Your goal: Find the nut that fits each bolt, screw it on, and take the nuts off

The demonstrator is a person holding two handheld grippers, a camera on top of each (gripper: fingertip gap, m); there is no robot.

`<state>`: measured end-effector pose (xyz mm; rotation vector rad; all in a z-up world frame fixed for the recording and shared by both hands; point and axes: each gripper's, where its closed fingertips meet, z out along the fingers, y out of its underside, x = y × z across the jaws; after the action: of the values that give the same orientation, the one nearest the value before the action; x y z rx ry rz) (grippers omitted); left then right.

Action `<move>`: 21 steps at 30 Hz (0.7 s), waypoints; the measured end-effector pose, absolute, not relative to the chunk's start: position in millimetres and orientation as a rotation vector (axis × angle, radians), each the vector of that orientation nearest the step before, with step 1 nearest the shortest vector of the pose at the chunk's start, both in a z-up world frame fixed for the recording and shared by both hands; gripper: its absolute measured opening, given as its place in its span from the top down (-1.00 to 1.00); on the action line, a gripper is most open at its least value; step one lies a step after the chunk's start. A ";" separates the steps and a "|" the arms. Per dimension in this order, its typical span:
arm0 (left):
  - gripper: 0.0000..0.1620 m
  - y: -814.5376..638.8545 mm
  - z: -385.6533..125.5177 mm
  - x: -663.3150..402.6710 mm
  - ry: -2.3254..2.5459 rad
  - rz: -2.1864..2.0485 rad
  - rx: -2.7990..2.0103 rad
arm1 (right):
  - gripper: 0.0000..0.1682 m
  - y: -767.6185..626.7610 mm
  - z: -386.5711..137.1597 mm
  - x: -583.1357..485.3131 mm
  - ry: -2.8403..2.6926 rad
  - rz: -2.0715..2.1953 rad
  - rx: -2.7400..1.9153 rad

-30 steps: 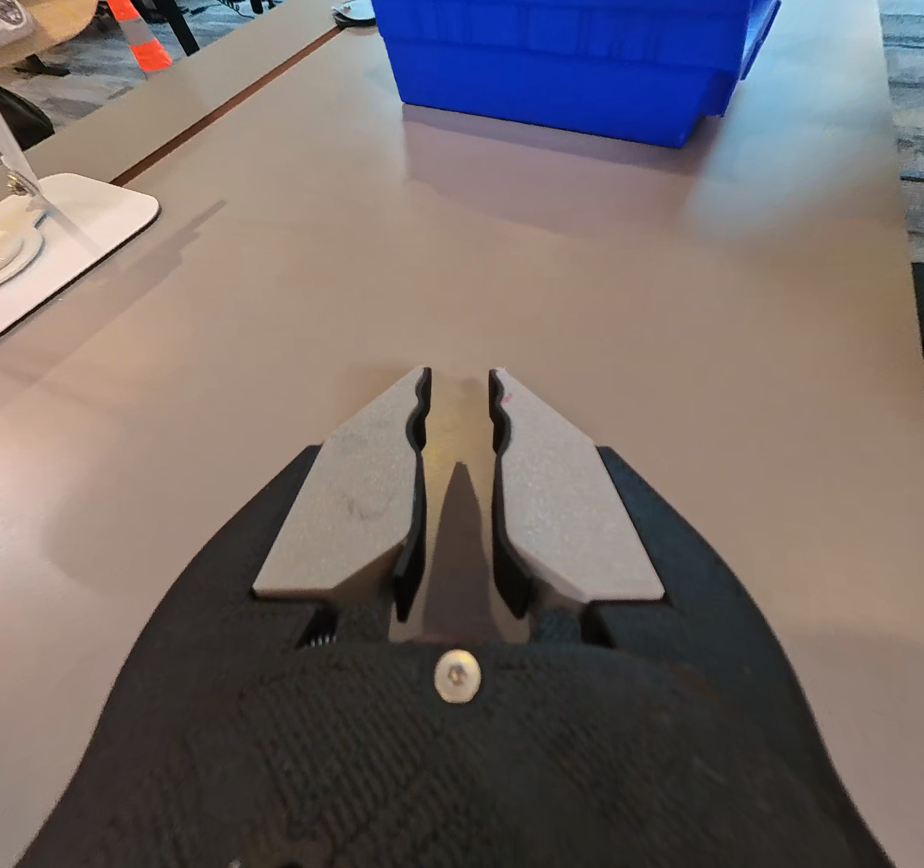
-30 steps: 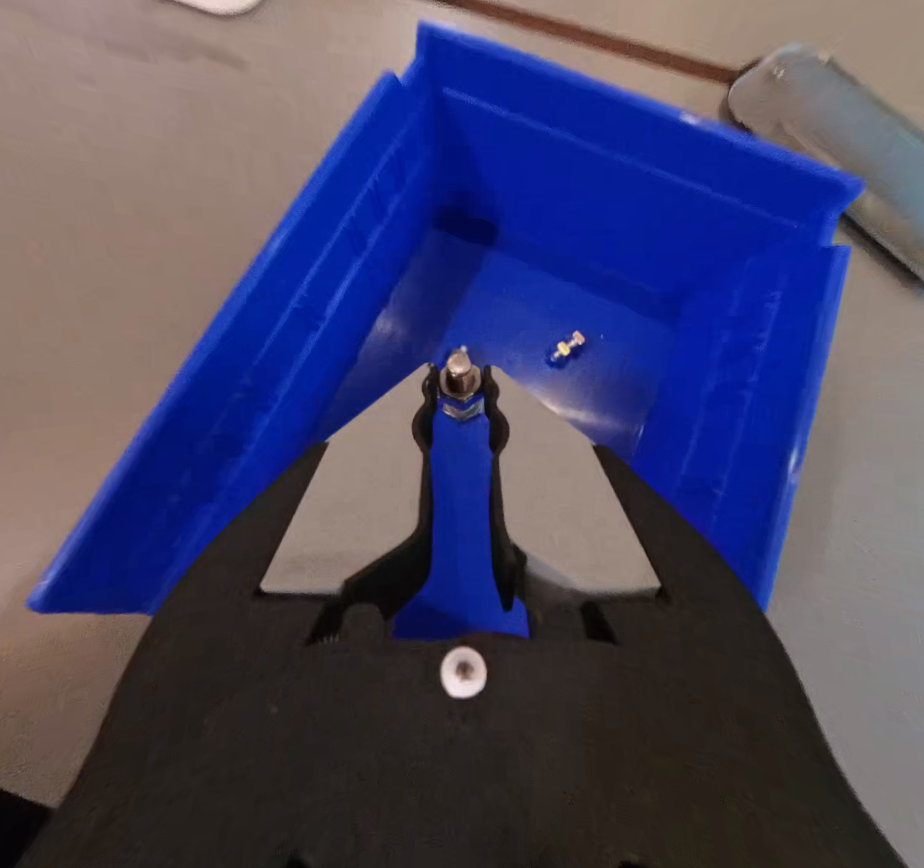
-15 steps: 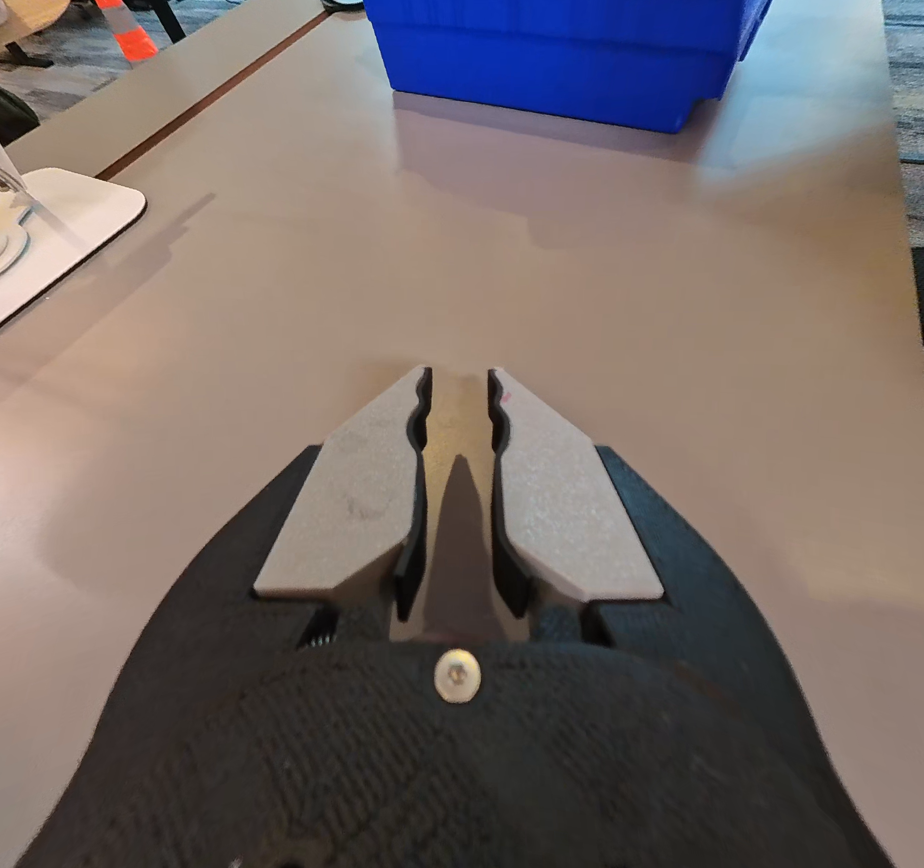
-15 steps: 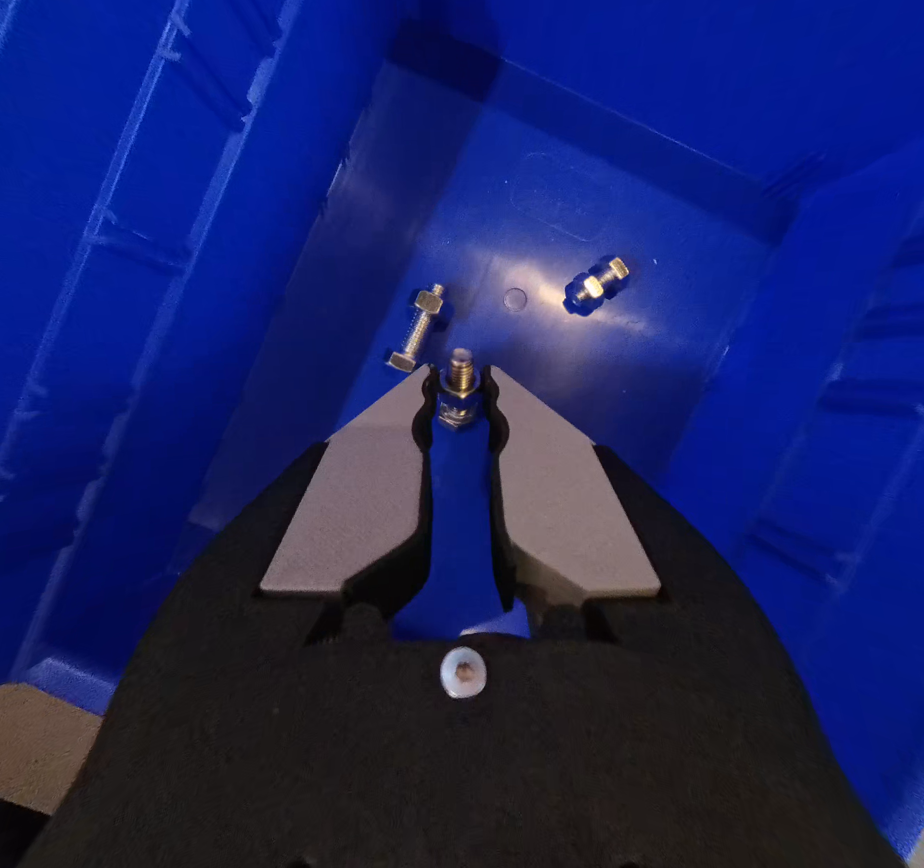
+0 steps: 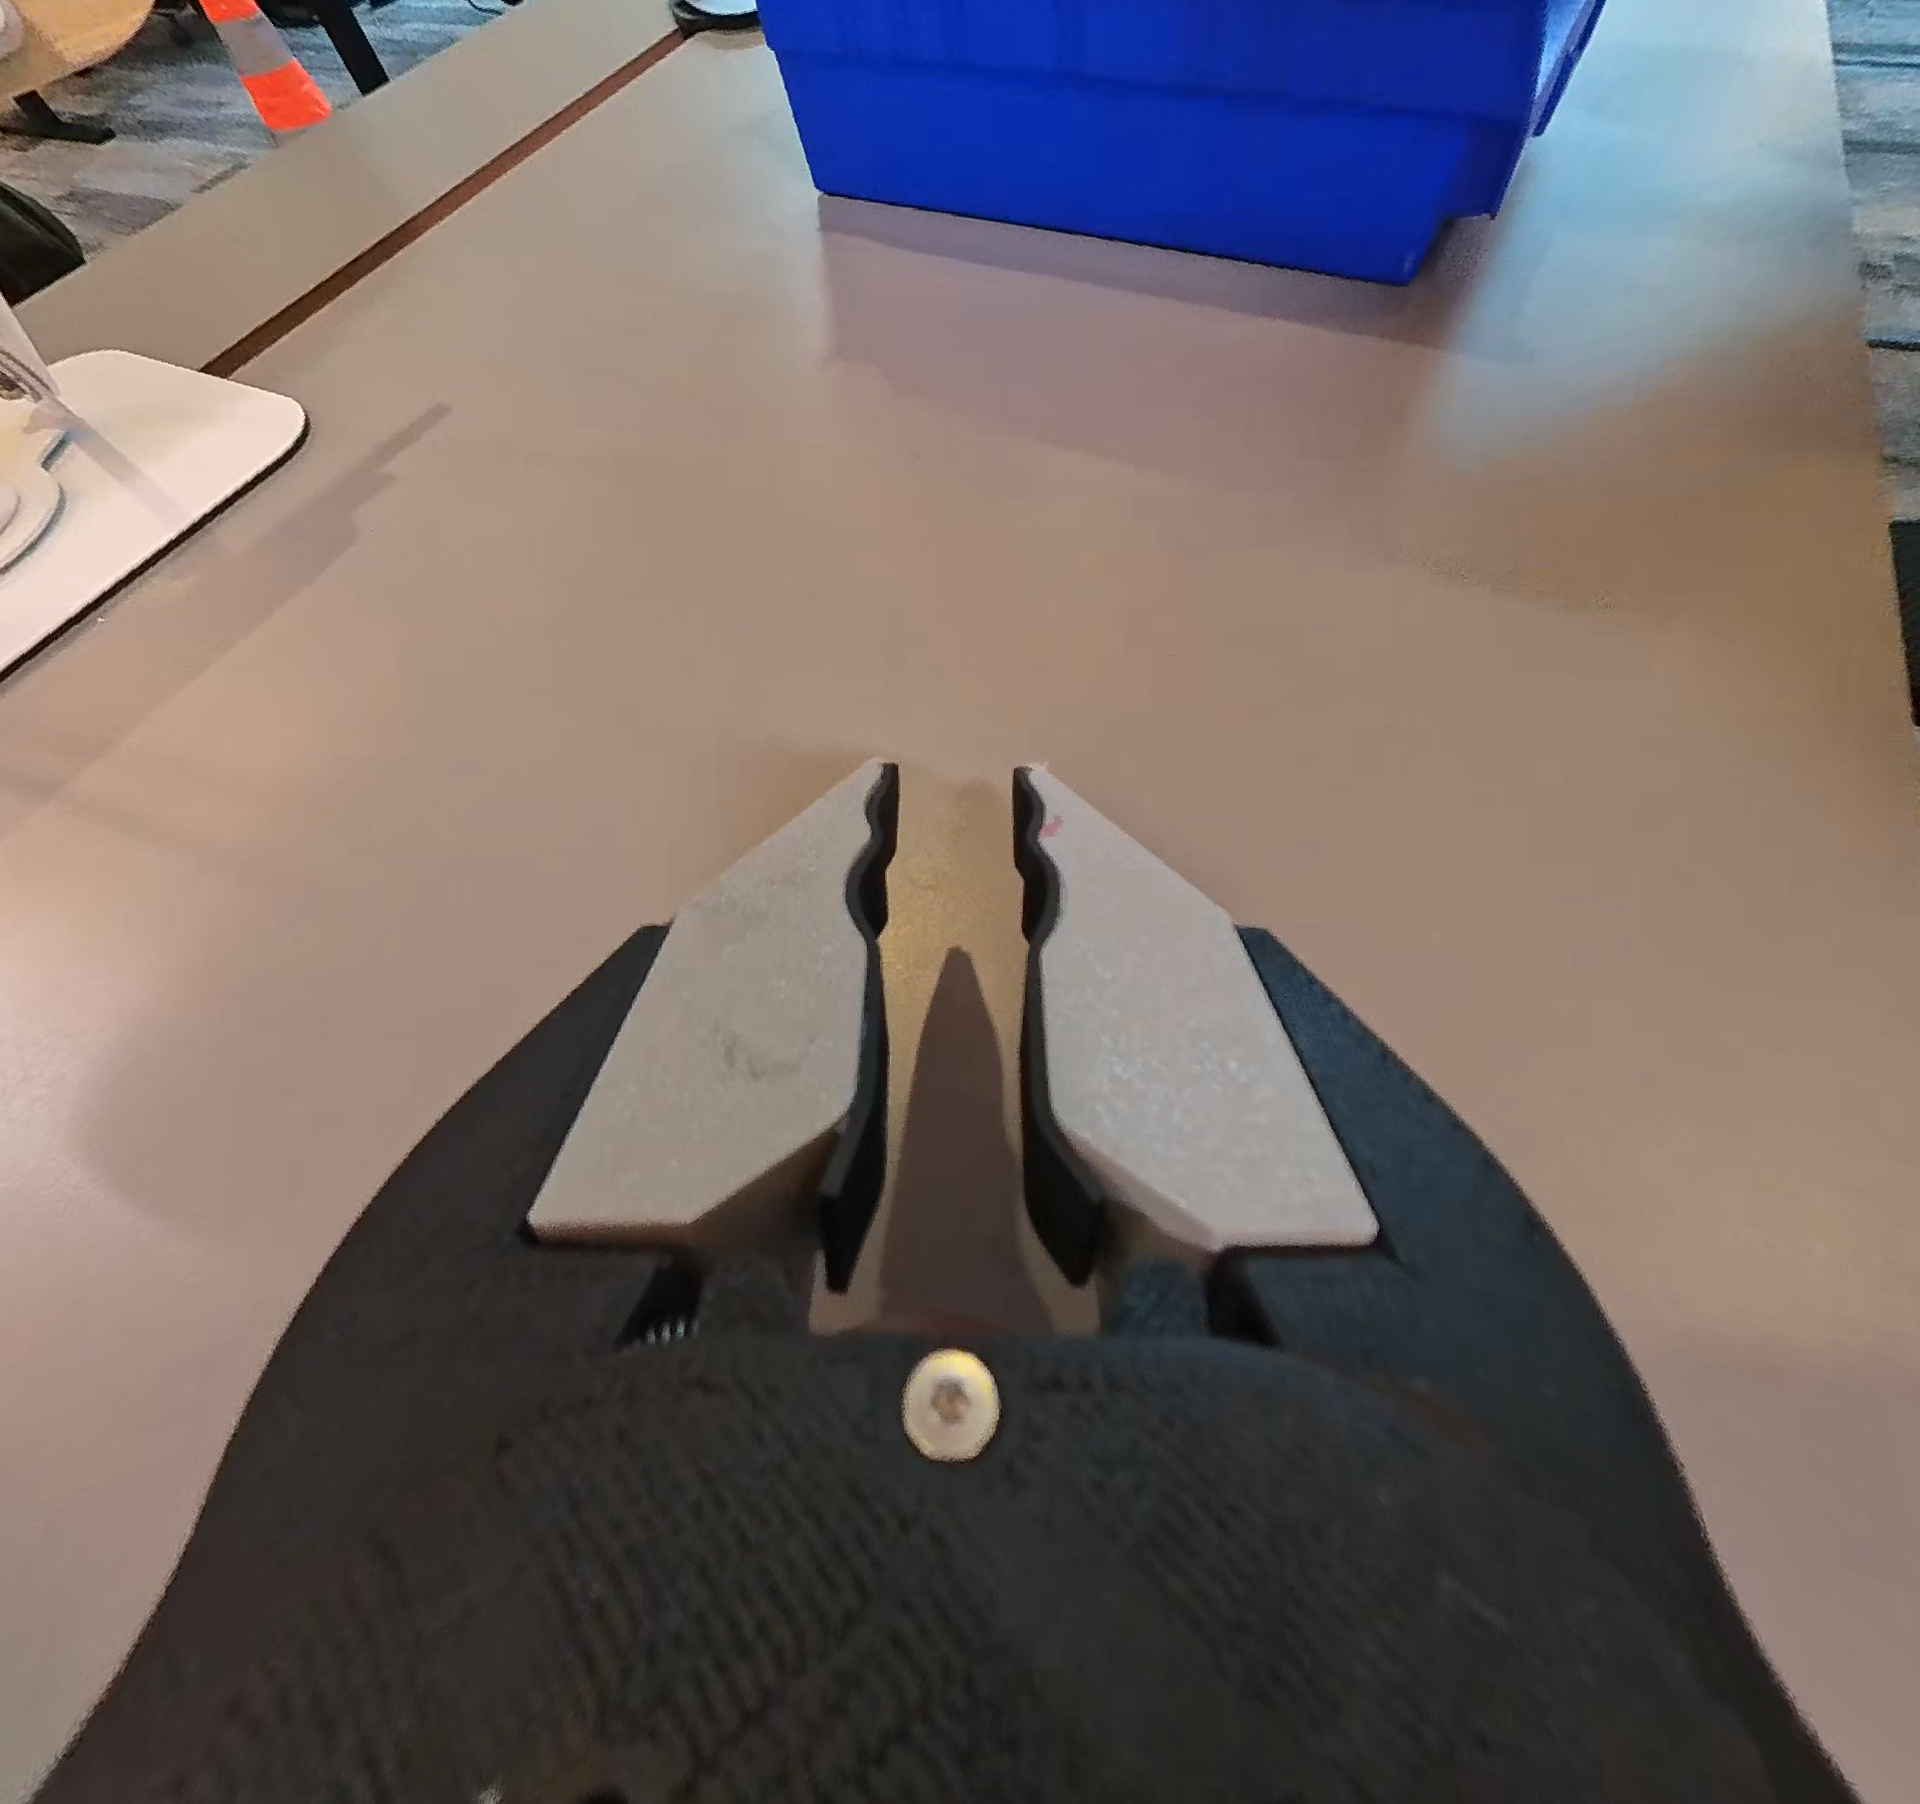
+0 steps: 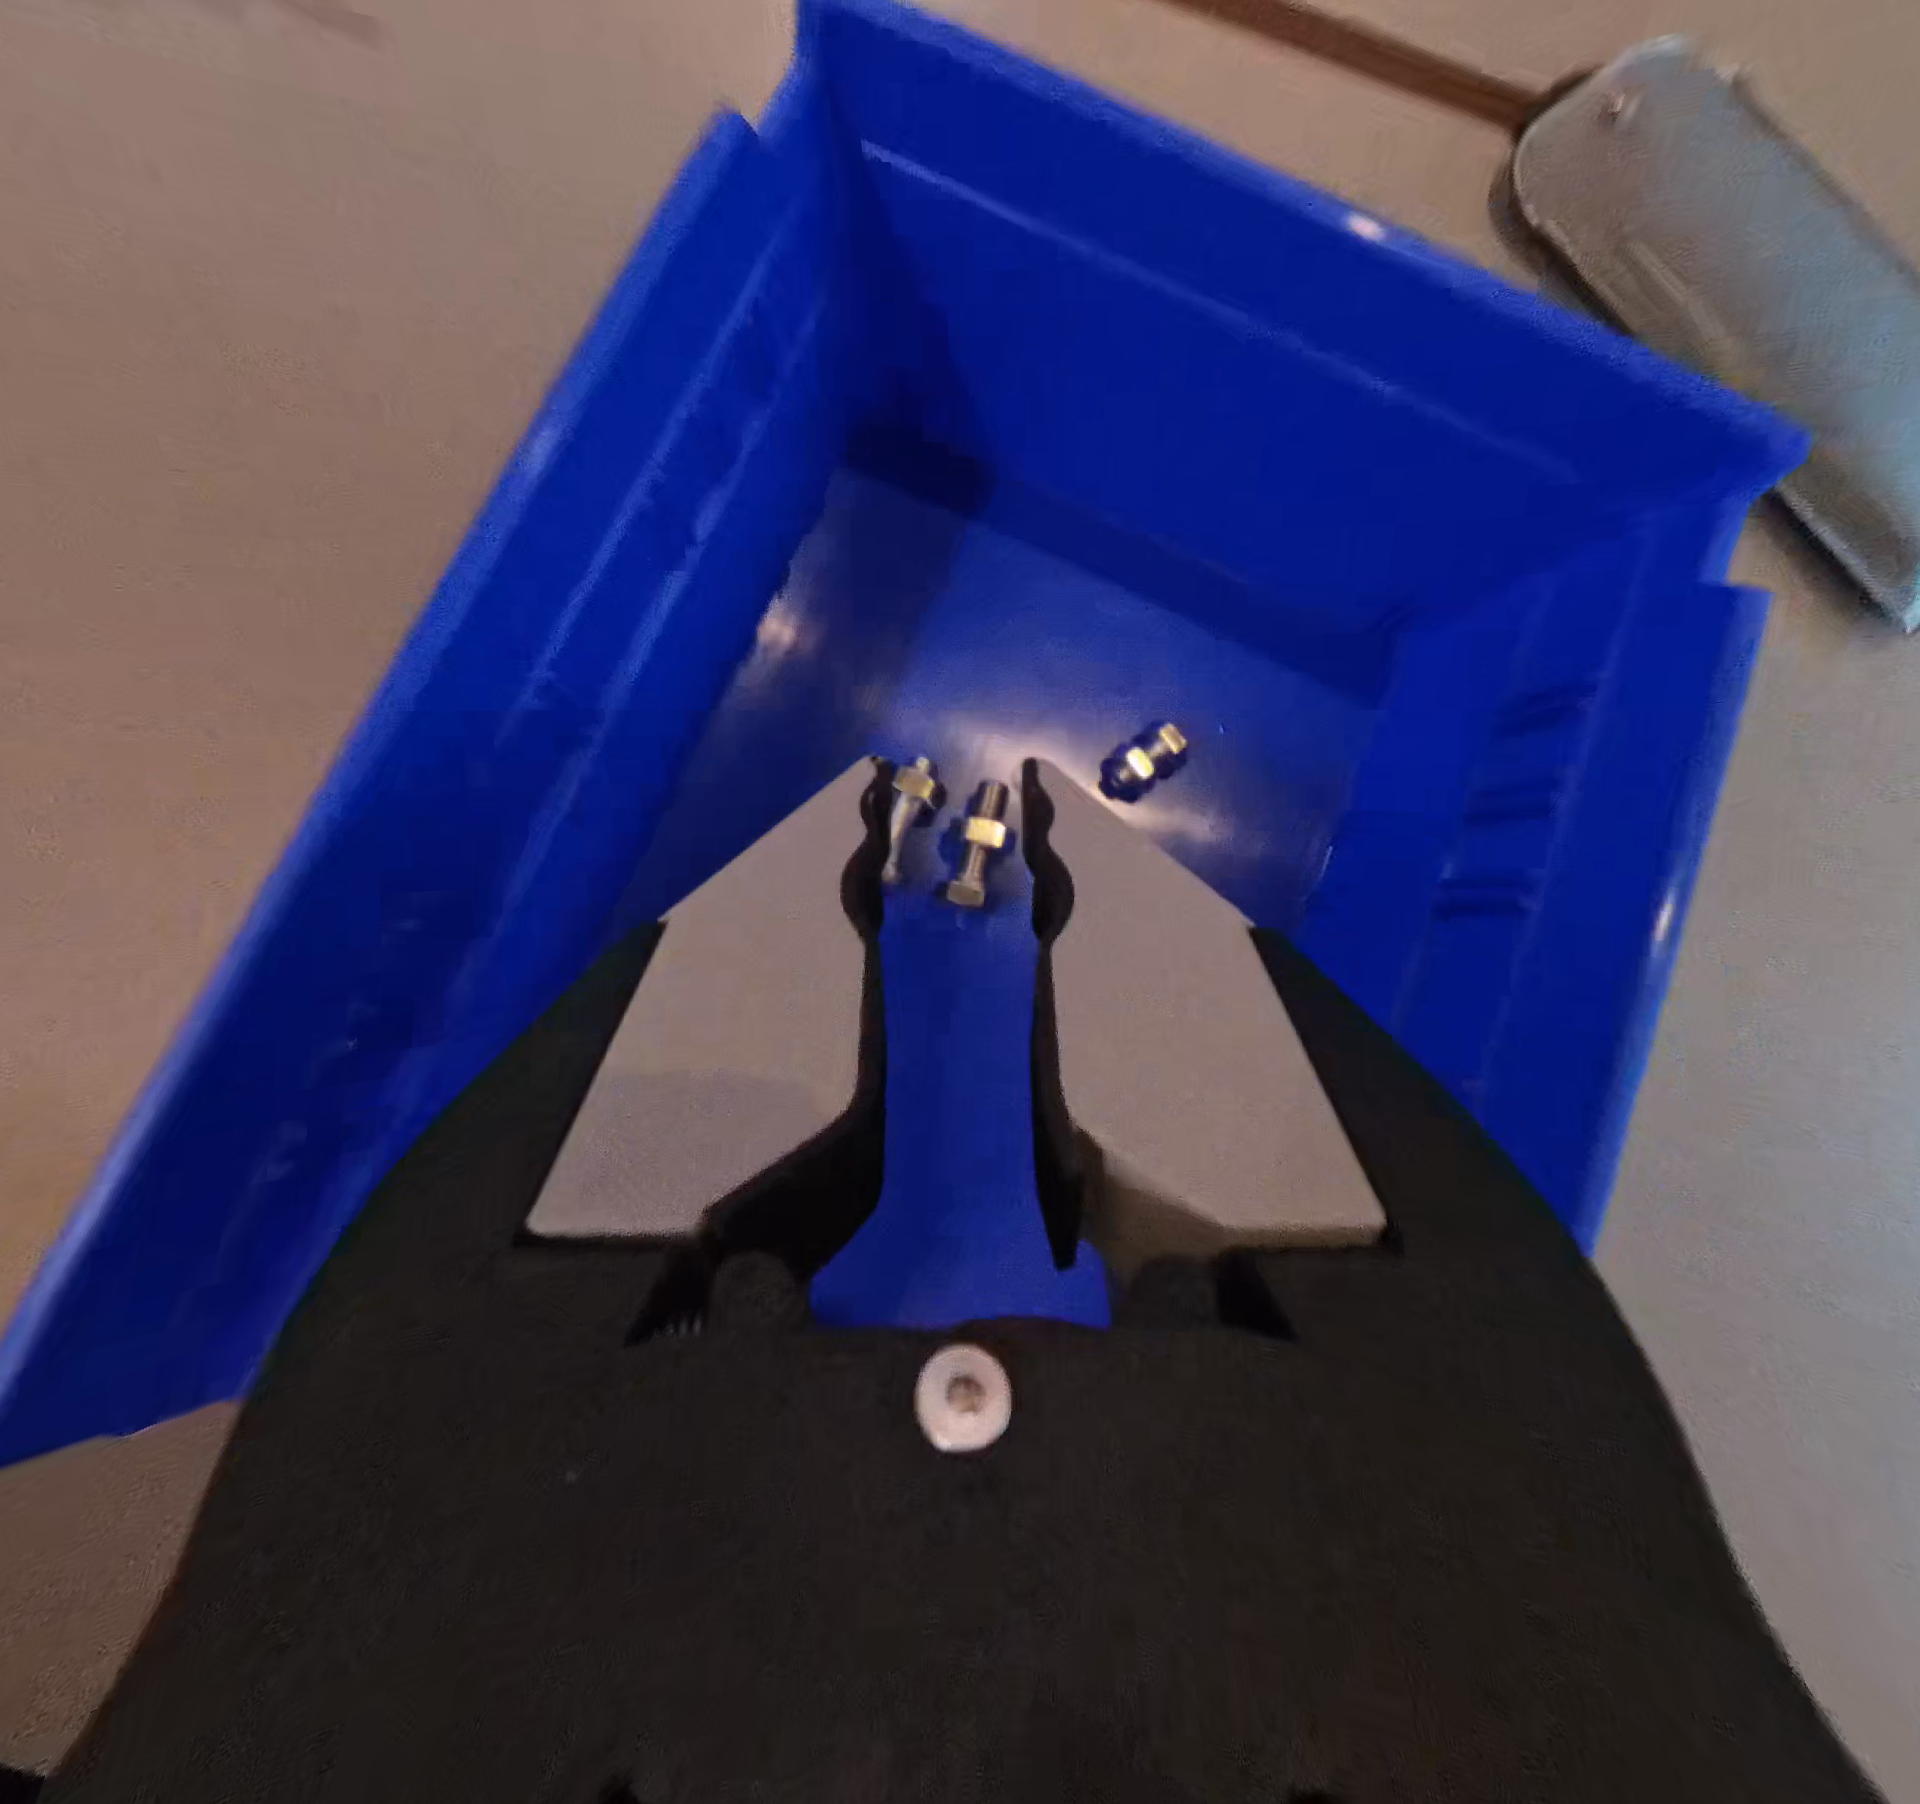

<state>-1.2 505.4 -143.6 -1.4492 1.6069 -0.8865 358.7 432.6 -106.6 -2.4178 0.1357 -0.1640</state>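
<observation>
Right claw (image 6: pixel 945 778) high over blue bin (image 6: pixel 644 632), fingers apart, holding nothing. Three bolts with nuts lie on bin floor: one (image 6: pixel 977 845) between tips, one (image 6: pixel 906 819) by left finger, one (image 6: pixel 1143 762) just right. Left claw (image 5: pixel 954 786) low over table (image 5: pixel 1351 715), fingers apart, empty, bin ahead.

Bin (image 6: pixel 644 632): solid blue. Desk (image 5: pixel 1039 528): matte taupe, with a dark brown seam. Bolts (image 6: pixel 977 845) and nuts: silver-yellow metal. Left gripper (image 5: pixel 954 788) and right gripper (image 6: pixel 948 778): black textured bodies, grey speckled jaws. Traffic cone (image 5: pixel 249 29): orange with a grey band.
</observation>
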 end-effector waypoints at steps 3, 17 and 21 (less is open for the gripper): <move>0.76 505.7 -144.4 -1.0 1.608 -0.883 -1.454 | 0.60 439.0 -54.6 319.3 0.031 -0.166 -2.260; 0.76 508.2 -146.4 -0.7 1.617 -0.866 -1.458 | 0.54 490.3 -57.6 91.7 -0.511 0.076 -1.998; 0.76 509.1 -145.6 -1.2 1.612 -0.869 -1.456 | 0.52 512.8 -104.5 65.1 -0.521 0.204 -2.029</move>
<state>-1.2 509.1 -145.6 -1.4565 1.6116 -0.8694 65.1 512.8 -104.5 -2.0287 -0.5208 0.2045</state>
